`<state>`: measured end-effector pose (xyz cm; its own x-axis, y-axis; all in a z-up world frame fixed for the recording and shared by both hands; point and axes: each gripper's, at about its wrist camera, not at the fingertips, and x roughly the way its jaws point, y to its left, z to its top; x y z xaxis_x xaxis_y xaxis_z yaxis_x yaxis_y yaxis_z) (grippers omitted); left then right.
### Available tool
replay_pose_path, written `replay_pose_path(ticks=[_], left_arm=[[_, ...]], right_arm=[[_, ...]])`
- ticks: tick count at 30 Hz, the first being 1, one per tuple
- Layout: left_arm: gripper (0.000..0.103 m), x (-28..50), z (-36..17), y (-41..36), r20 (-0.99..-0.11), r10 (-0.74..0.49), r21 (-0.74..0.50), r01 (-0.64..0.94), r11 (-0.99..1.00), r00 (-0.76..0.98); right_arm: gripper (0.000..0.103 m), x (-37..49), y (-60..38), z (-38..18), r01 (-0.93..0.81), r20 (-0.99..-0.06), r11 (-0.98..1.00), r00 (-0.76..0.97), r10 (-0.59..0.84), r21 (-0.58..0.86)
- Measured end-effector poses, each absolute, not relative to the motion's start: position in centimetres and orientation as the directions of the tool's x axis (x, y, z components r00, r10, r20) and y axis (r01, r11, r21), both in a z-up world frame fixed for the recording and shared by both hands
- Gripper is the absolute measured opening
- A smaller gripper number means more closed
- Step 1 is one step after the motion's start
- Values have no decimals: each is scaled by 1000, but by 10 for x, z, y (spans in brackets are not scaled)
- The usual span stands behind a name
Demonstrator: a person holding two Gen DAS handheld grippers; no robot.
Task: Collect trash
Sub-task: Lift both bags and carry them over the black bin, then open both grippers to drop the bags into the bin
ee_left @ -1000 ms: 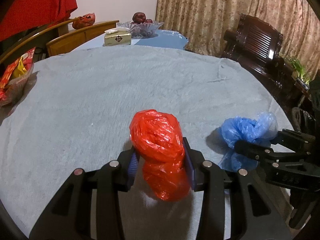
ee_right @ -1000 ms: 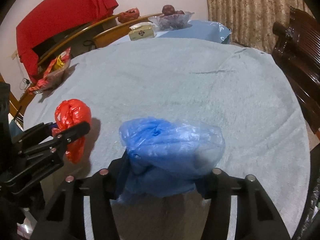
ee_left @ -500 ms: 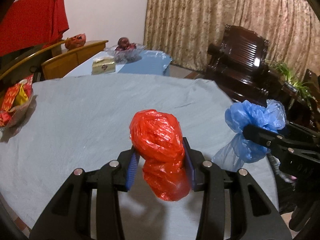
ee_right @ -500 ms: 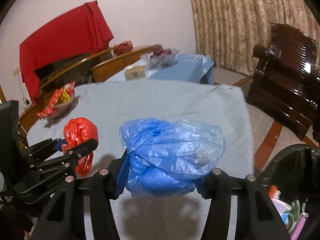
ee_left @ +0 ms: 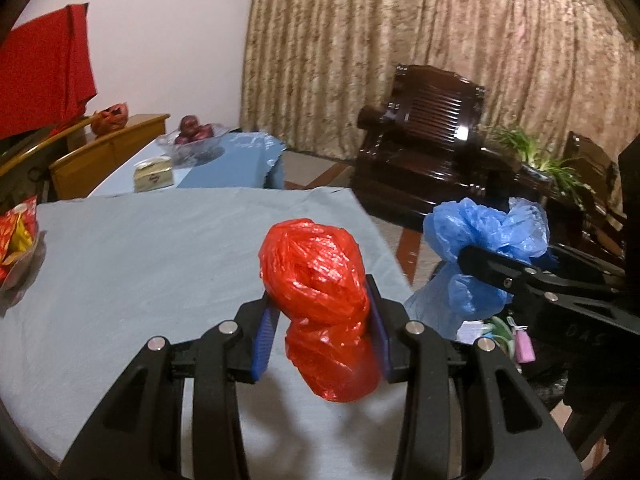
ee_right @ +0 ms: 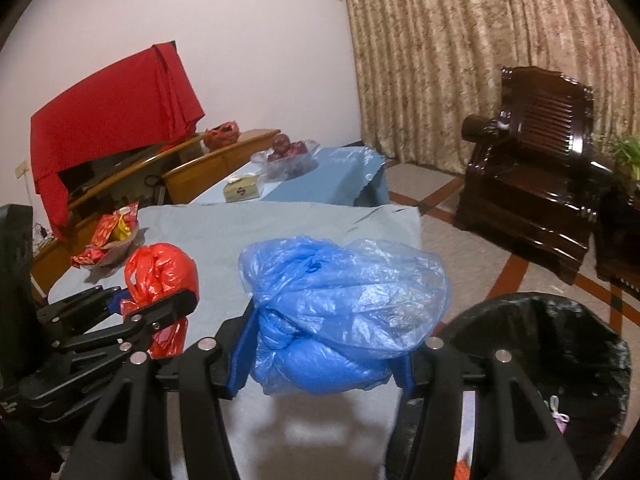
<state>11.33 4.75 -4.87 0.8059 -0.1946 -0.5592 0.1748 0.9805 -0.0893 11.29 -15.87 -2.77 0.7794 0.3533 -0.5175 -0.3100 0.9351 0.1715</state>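
My left gripper [ee_left: 322, 336] is shut on a crumpled red plastic bag [ee_left: 320, 296] and holds it above the grey-covered table [ee_left: 140, 256]. My right gripper [ee_right: 322, 356] is shut on a crumpled blue plastic bag [ee_right: 340, 304], held in the air over the table's right edge. A black-lined trash bin [ee_right: 560, 352] stands on the floor at the lower right of the right wrist view, with some trash inside. The red bag also shows in the right wrist view [ee_right: 160, 276], and the blue bag in the left wrist view [ee_left: 480, 252].
A bowl of red and yellow snack packets [ee_right: 112, 236] sits at the table's left edge. Behind are a blue-covered table with a fruit bowl [ee_right: 288, 156] and tissue box [ee_right: 240, 190]. A dark wooden armchair [ee_right: 532, 168] stands right, before curtains.
Both grippers have lifted their bags off the table and swung right, toward the table's edge. The trash bin has come into the right wrist view.
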Motion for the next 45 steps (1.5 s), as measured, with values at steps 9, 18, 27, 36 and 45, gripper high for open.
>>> replay_pose_path(ticks=[9,18,27,36,45], left_arm=[[39,101,-34,-6,-531,-279,-80,281,956,800],[39,102,-34,-65,-526,-376,-72,401,913,763],[39,112,-49,-120,-539,-451,-70,495,866,712],[39,131,-79,-169,-562,-493,-56,565,823,664],[39,160,-114,-204,-597,-503,-46,599,800,625]], right_arm=[[55,87,-211,-13,-233,-487,961,828,276,148],[56,75,-271,-13,-124,-487,983,855,176,138],[57,68,-318,-23,-29,-503,991,859,92,133],[57,78,-354,-49,42,-553,992,833,33,121],[57,101,-376,-81,55,-584,990,811,33,133]])
